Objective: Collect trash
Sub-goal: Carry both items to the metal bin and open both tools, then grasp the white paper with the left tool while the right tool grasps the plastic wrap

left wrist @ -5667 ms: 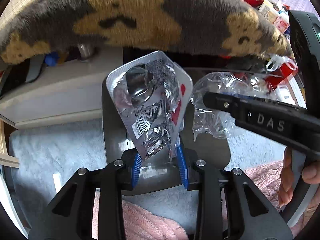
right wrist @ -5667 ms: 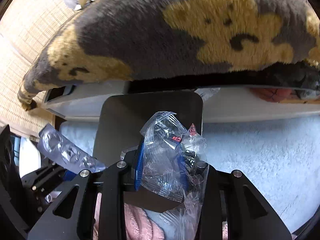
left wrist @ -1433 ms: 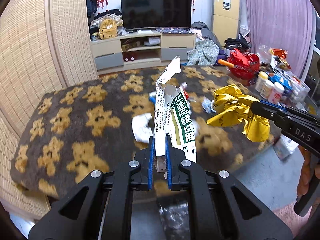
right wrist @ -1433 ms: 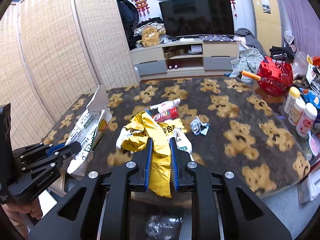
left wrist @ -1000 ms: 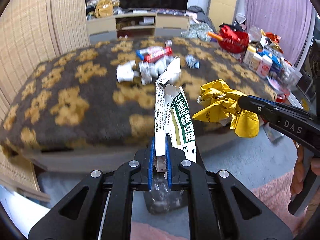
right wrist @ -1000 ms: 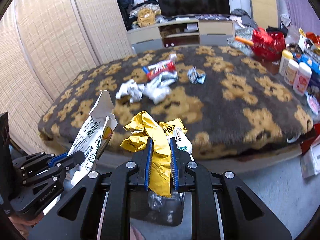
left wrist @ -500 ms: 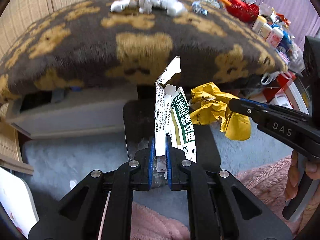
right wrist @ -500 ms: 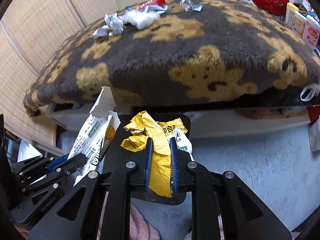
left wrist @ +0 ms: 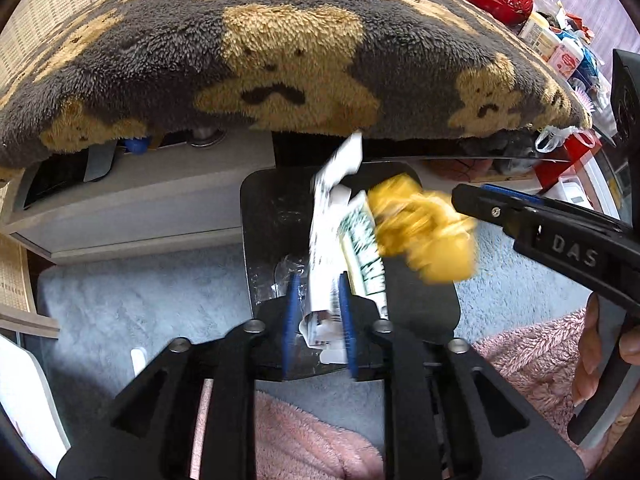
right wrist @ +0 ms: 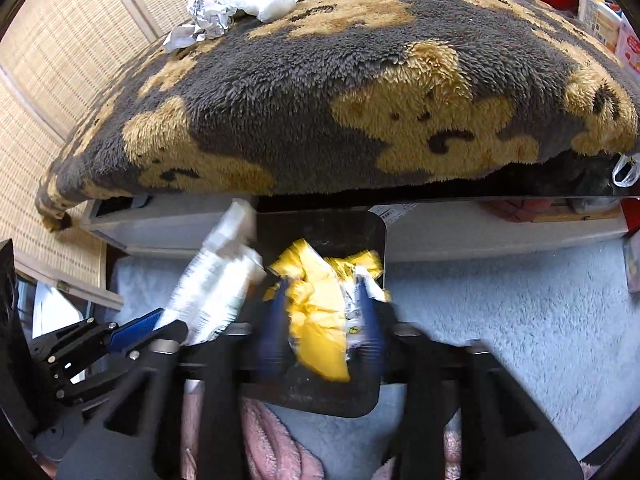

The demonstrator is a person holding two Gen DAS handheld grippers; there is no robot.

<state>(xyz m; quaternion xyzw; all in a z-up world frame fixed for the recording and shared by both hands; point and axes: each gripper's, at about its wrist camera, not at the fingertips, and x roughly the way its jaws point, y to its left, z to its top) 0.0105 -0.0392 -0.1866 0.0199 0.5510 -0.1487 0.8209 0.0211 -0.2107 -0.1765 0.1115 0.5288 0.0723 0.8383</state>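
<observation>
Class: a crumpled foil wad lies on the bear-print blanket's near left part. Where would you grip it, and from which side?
Grip the foil wad across its raised crumpled middle, coming from above. It lies low on the soft blanket, so its thin flat edges probably offer little hold.

Soft, even daylight fills both my views, with no harsh glare. Deep shadow sits under the overhanging bear-patterned blanket (left wrist: 288,60) and inside the dark bin (left wrist: 272,216) below it. Motion blur smears the yellow wrapper (left wrist: 424,232) and the white packet (left wrist: 332,240) in my left view; in my right view my right claw (right wrist: 324,320) is streaked too. The fisheye bends everything toward black, vignetted corners.
</observation>
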